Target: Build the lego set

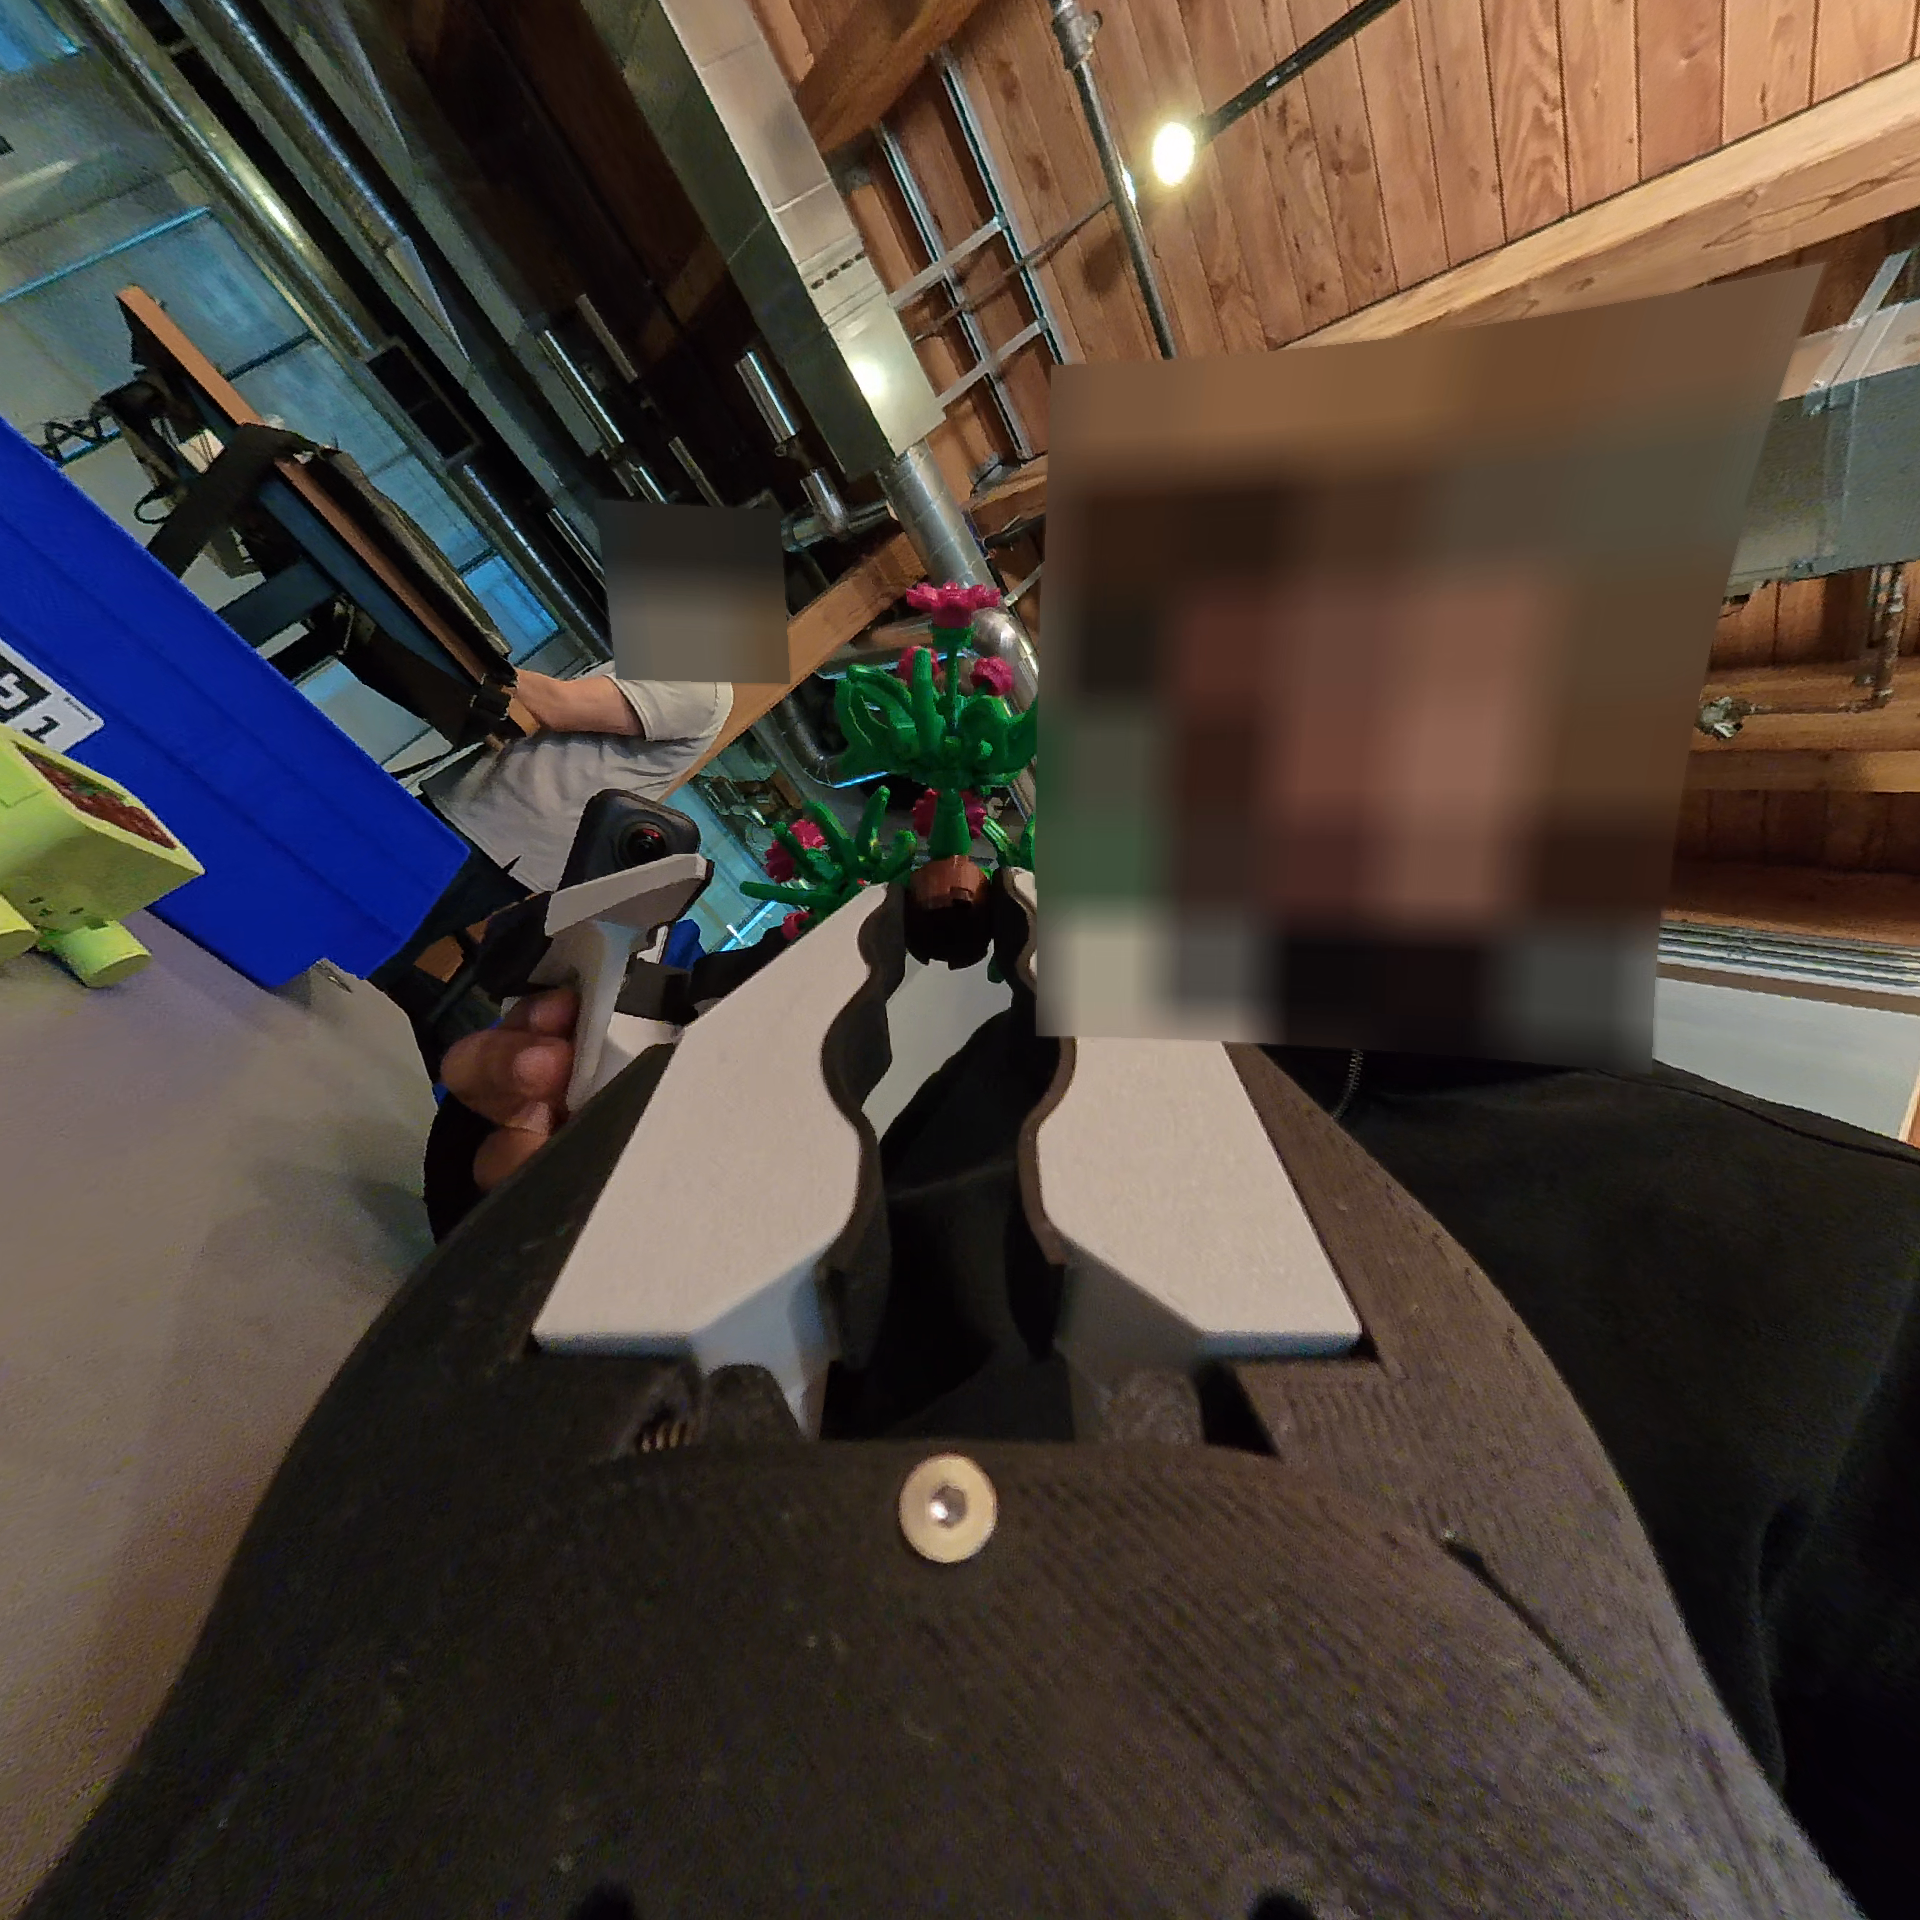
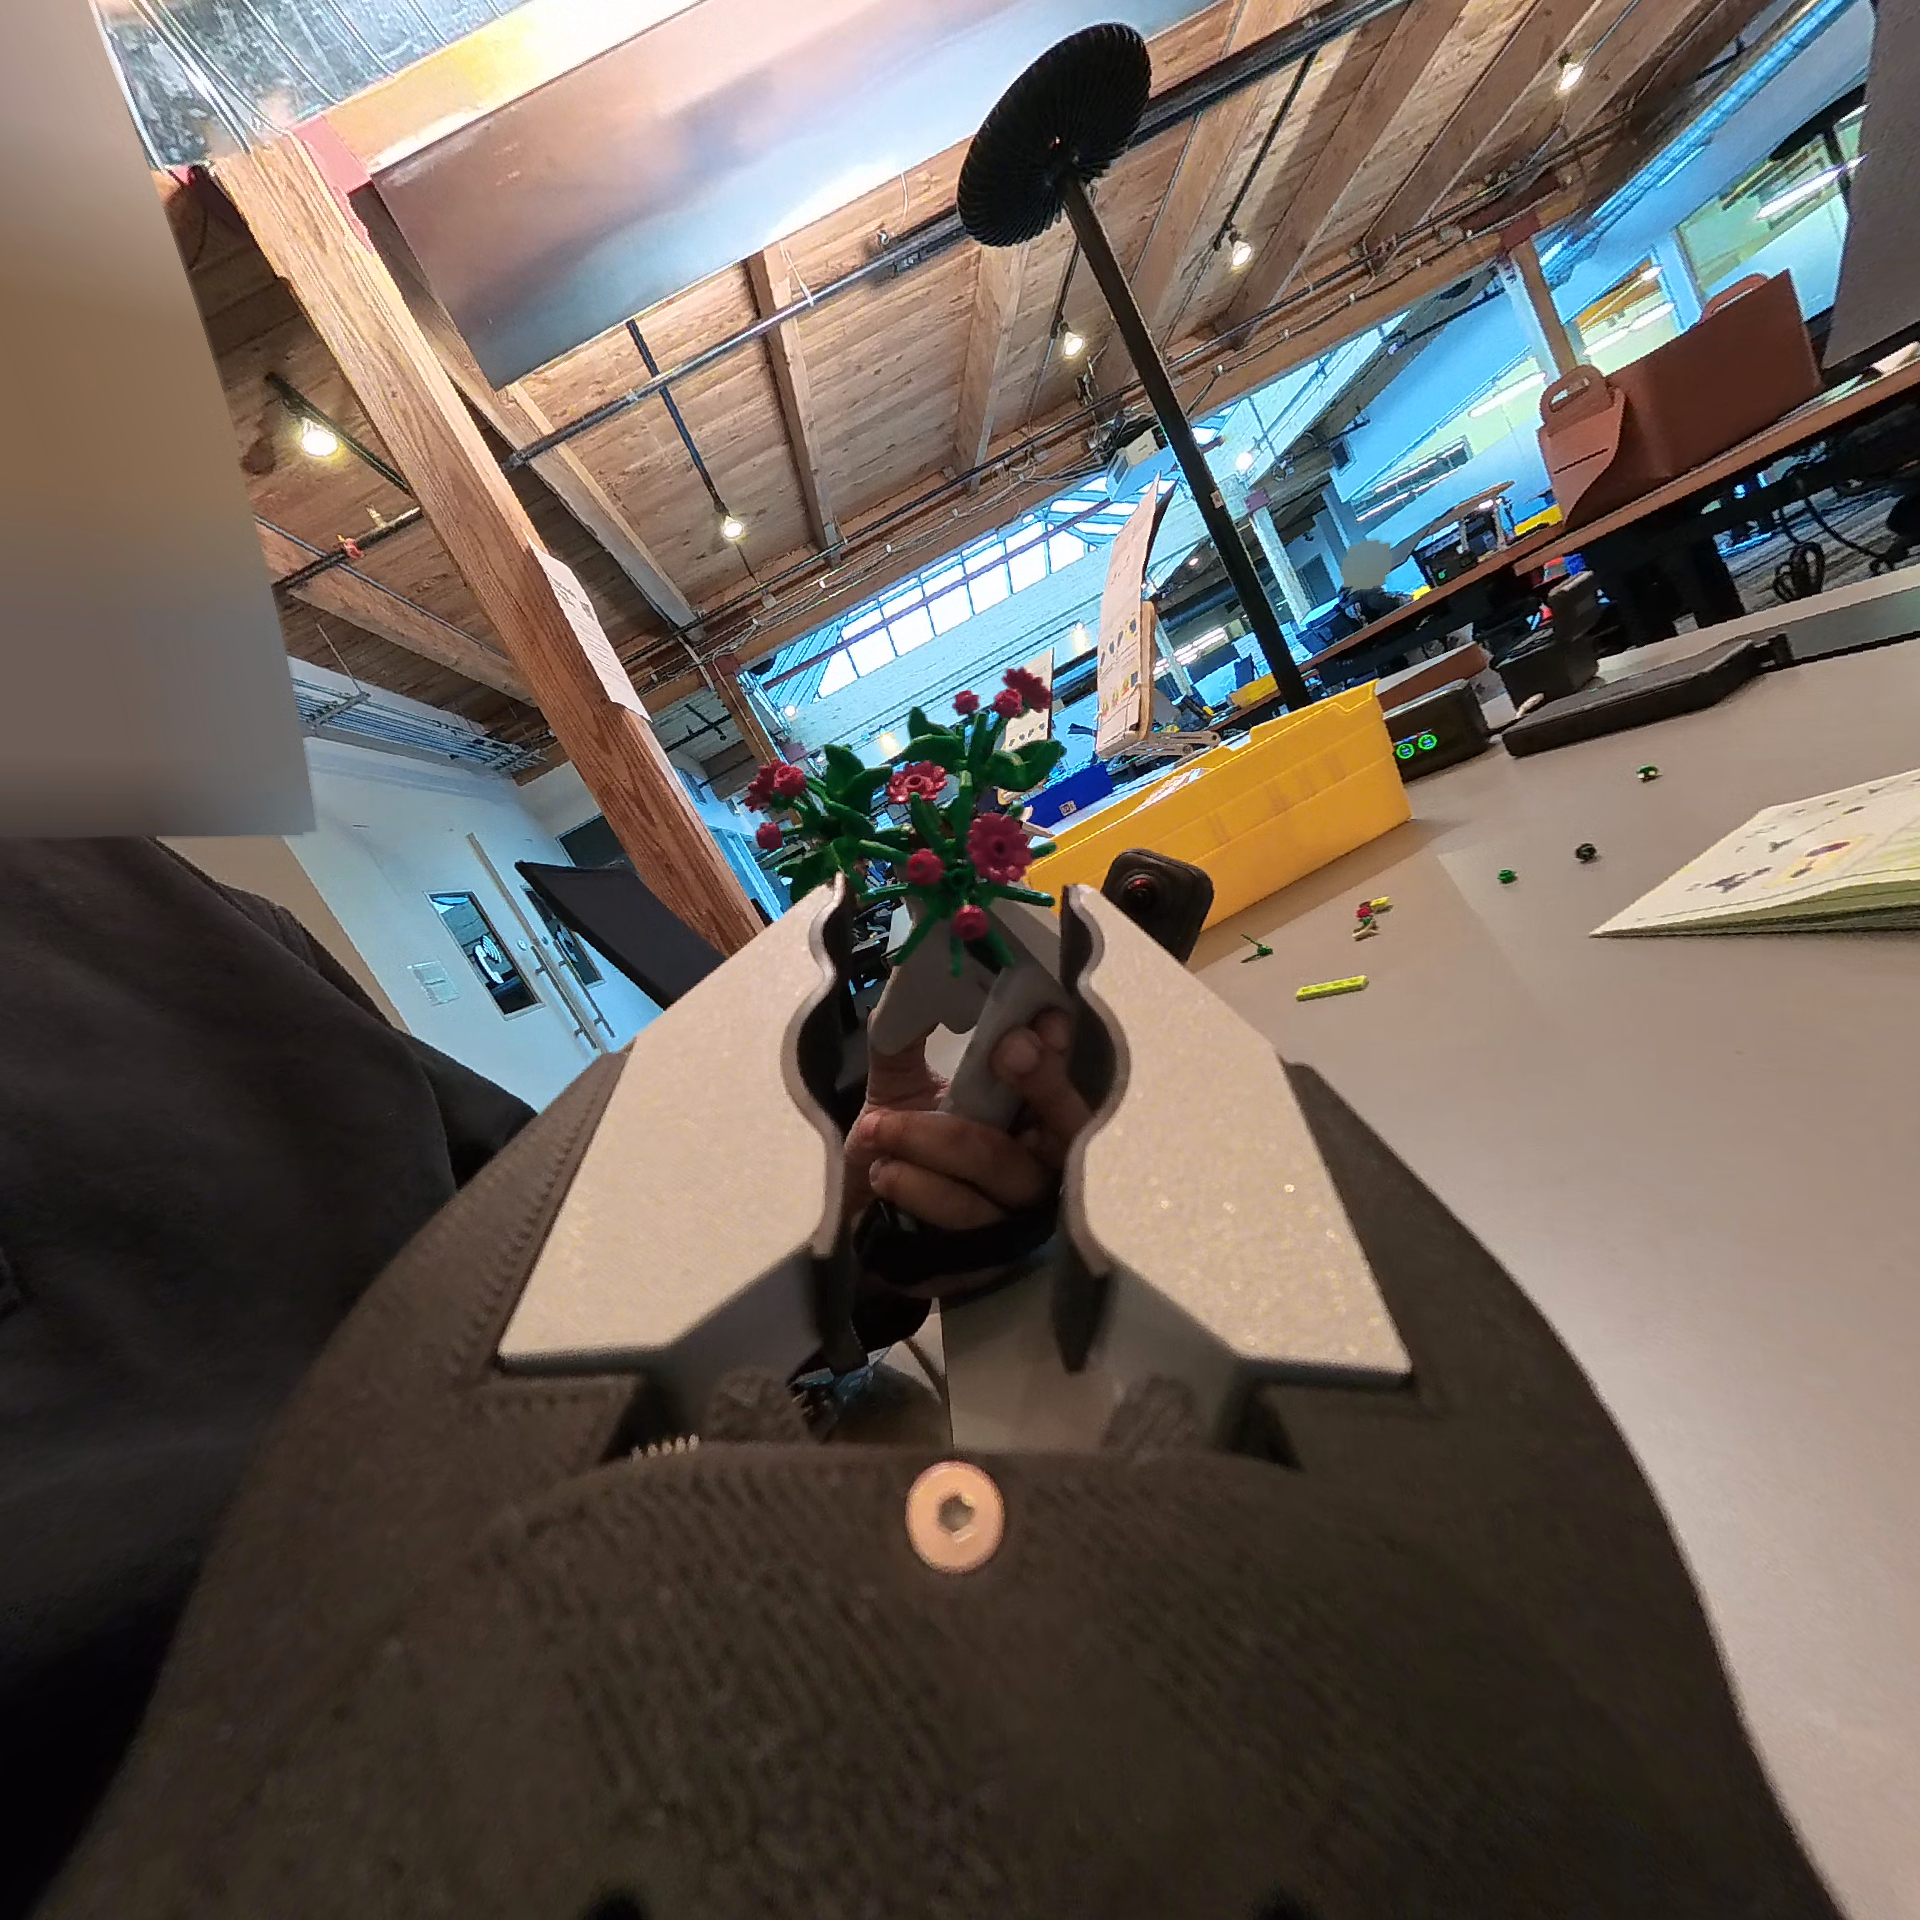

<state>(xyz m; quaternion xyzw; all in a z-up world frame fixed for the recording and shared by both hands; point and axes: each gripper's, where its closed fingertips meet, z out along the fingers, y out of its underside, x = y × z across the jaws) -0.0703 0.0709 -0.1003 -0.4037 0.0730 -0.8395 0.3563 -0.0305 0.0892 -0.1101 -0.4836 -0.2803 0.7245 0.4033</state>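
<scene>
left tool point(image 1: 945, 904) pinching round brown pot, spiky plastic flowers point(image 1: 935, 717)

Both cams sit low behind their own grey fingers, tilted up off the grey table point(image 2: 1558, 1195) toward the wooden ceiling, and they roughly face each other. Left wrist view looks back at the person in a black top at close range — blue bin point(image 1: 208, 748) on its left edge; right wrist view looks across the tabletop to the yellow bin point(image 2: 1247, 821) and open booklet point(image 2: 1787, 862), hall windows far behind. Shared region: the lego flower plant point(image 1: 935, 748) point(image 2: 914, 821) at close range between the fingertips in both views, and each view catches the opposite gripper — right gripper point(image 1: 613, 914), left gripper point(image 2: 966, 997).
</scene>
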